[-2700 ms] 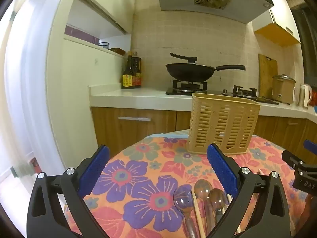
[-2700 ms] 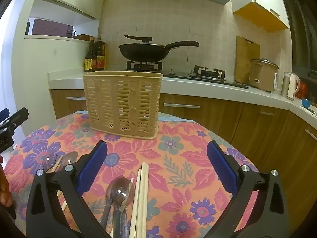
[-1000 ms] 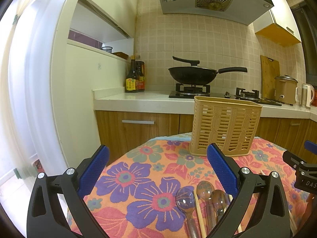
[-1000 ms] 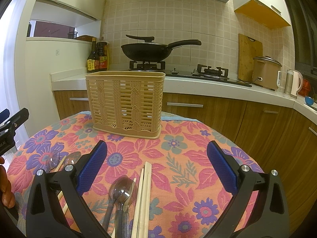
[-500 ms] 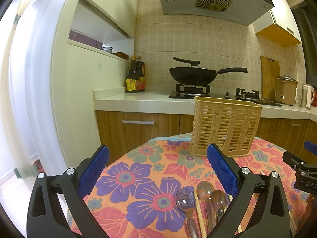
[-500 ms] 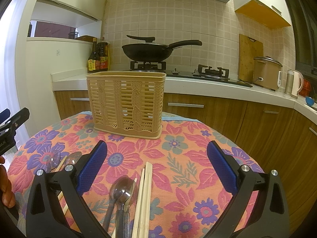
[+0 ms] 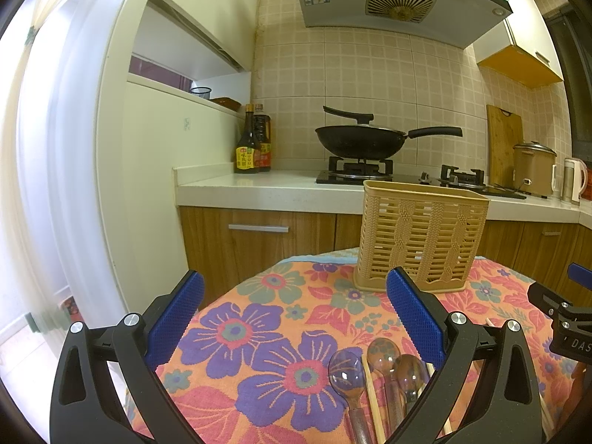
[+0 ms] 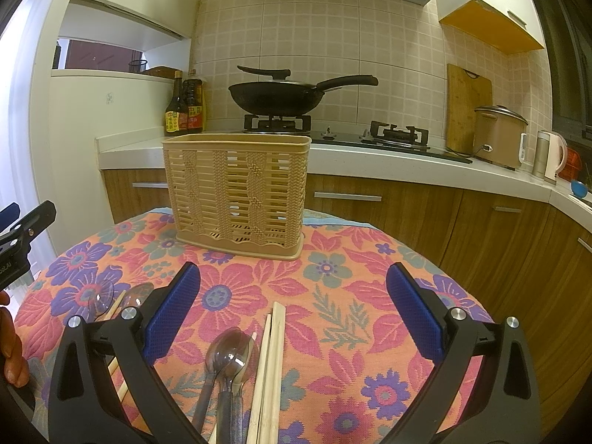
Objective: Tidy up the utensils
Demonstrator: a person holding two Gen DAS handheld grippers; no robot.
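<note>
A beige slotted utensil basket [image 7: 421, 236] [image 8: 236, 192] stands upright at the far side of a round table with a floral cloth [image 8: 351, 296]. My left gripper [image 7: 296, 310] is open and empty; three clear spoons [image 7: 381, 362] and a chopstick [image 7: 372, 396] lie by its right finger. My right gripper [image 8: 292, 303] is open and empty; two spoons [image 8: 229, 355] and a pair of chopsticks [image 8: 272, 366] lie between its fingers. More spoons [image 8: 122, 296] lie at the left.
Behind the table runs a kitchen counter [image 8: 407, 159] with a black wok [image 8: 277, 96] on a stove, sauce bottles [image 8: 185, 107], a rice cooker [image 8: 499, 137] and a kettle [image 8: 551, 155]. A white wall unit [image 7: 111, 148] stands left.
Both views have tilted up slightly and settled; the basket and utensils lie as before. Both grippers stay open.
</note>
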